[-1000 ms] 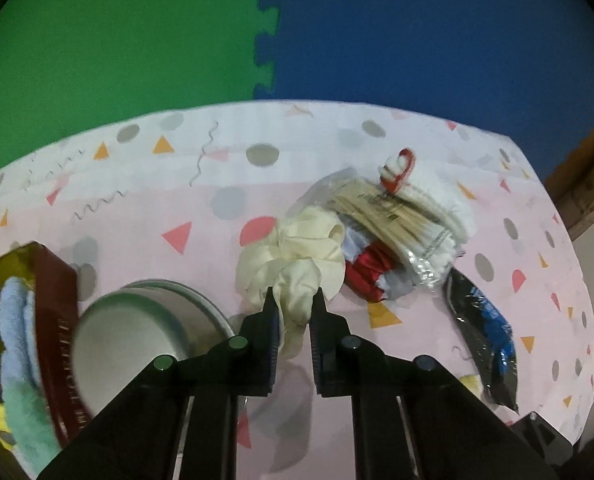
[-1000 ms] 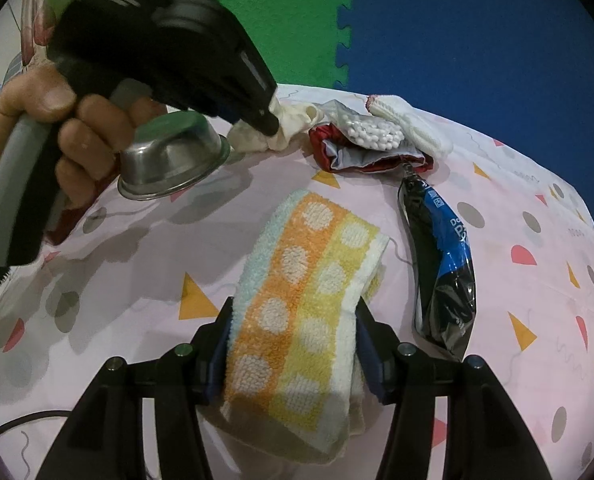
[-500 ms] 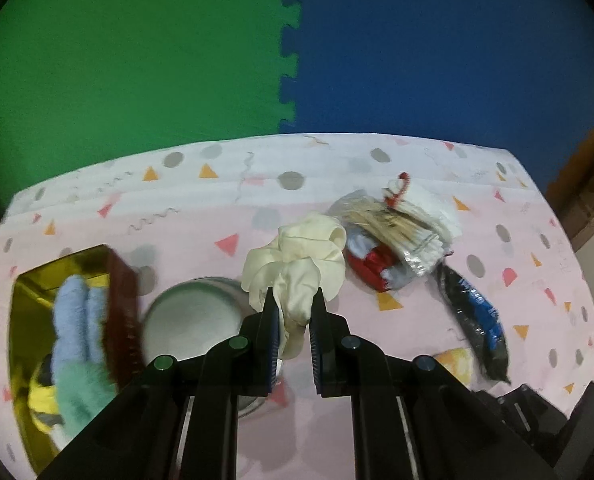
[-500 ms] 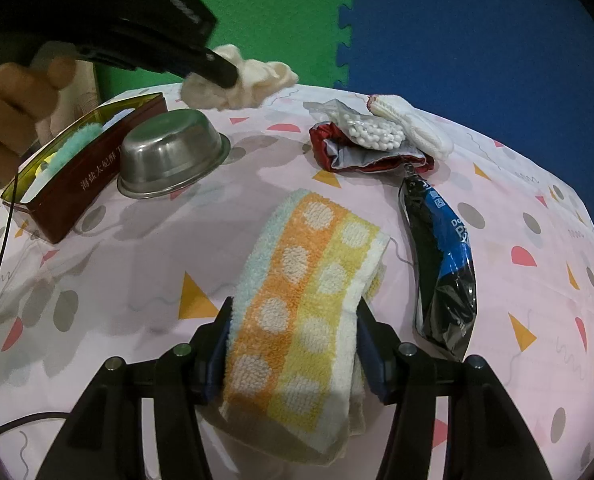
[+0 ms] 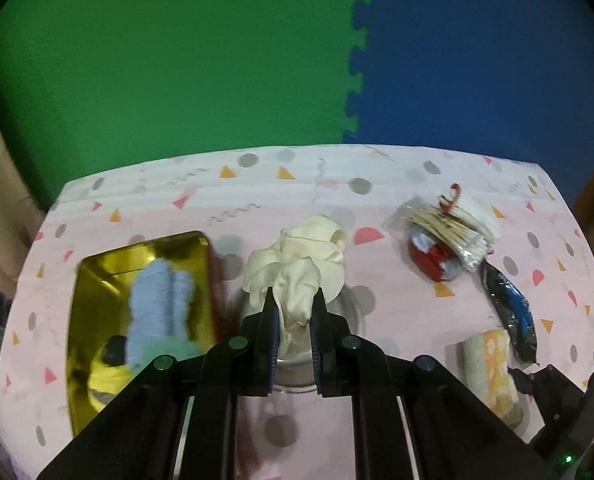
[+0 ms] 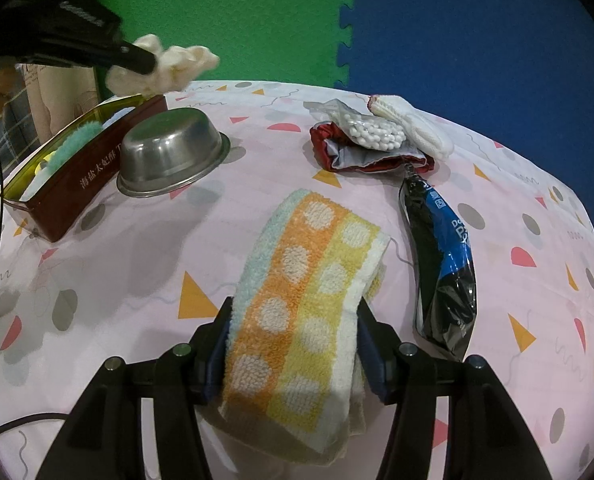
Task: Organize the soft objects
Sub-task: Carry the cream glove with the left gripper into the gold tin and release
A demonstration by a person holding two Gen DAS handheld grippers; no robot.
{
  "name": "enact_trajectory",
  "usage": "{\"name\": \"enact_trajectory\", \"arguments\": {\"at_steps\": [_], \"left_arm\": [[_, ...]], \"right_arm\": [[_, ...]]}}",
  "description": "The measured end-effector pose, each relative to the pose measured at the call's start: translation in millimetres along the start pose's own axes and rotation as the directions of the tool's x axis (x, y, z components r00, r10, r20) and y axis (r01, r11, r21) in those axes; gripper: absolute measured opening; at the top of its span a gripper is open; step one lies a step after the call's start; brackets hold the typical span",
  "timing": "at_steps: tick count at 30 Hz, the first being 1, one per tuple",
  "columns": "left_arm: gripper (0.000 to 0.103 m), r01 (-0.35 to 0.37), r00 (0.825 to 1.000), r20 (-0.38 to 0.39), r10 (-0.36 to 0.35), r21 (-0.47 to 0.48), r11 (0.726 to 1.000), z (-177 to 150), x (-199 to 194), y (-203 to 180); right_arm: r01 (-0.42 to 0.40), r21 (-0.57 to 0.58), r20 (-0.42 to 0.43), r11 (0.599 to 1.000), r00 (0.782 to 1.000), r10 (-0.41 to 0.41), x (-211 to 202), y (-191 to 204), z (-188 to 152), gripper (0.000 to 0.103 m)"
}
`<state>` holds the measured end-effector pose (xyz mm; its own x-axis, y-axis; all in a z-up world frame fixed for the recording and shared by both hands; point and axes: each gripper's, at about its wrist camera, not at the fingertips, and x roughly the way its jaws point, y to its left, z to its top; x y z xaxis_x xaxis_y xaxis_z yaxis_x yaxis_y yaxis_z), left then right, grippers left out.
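My left gripper (image 5: 293,312) is shut on a cream scrunchie (image 5: 301,264) and holds it in the air above the steel bowl; the scrunchie also shows in the right wrist view (image 6: 169,66). The gold-lined red tin (image 5: 97,280) lies to its left and holds a light blue and a green soft item (image 5: 157,300); it also shows in the right wrist view (image 6: 77,176). My right gripper (image 6: 293,336) is shut on a folded orange-yellow dotted towel (image 6: 305,288) that rests on the table.
An upturned steel bowl (image 6: 169,152) stands beside the tin. A red pouch (image 6: 361,156), a bag of cotton swabs (image 6: 369,132), a white glove (image 6: 417,128) and a black-blue packet (image 6: 445,264) lie at the right on the pink tablecloth (image 6: 257,128).
My left gripper has lifted the scrunchie off the table and carried it left, over the bowl, nearer the tin. The right gripper and towel have not moved.
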<state>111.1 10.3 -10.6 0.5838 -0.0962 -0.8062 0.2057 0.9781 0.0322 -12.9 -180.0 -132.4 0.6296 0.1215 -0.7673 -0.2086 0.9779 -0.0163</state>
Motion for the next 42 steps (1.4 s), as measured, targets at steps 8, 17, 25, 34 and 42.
{"name": "enact_trajectory", "arguments": {"at_steps": [8,17,25,34,42], "left_arm": [[0.012,-0.076,0.997,0.009,0.077,-0.043,0.996,-3,-12,42],[0.014,-0.153,0.988,-0.009,0.153,-0.09,0.984,-12,-13,87],[0.015,-0.21,0.978,-0.052,0.205,-0.139,0.968,-22,0,126],[0.016,-0.228,0.972,-0.109,0.21,-0.195,0.954,-29,24,158],[0.018,-0.241,0.965,-0.157,0.212,-0.199,0.95,-38,48,167]], "right_arm": [[0.002,-0.002,-0.001,1.0,1.0,-0.002,-1,0,0,0.057],[0.002,-0.003,-0.001,1.0,1.0,-0.002,-1,2,0,0.057],[0.004,-0.005,-0.001,1.0,1.0,-0.004,-1,0,0,0.057],[0.008,-0.008,-0.002,1.0,1.0,-0.008,-1,1,-1,0.057],[0.008,-0.008,-0.002,1.0,1.0,-0.008,-1,2,-1,0.057]]}}
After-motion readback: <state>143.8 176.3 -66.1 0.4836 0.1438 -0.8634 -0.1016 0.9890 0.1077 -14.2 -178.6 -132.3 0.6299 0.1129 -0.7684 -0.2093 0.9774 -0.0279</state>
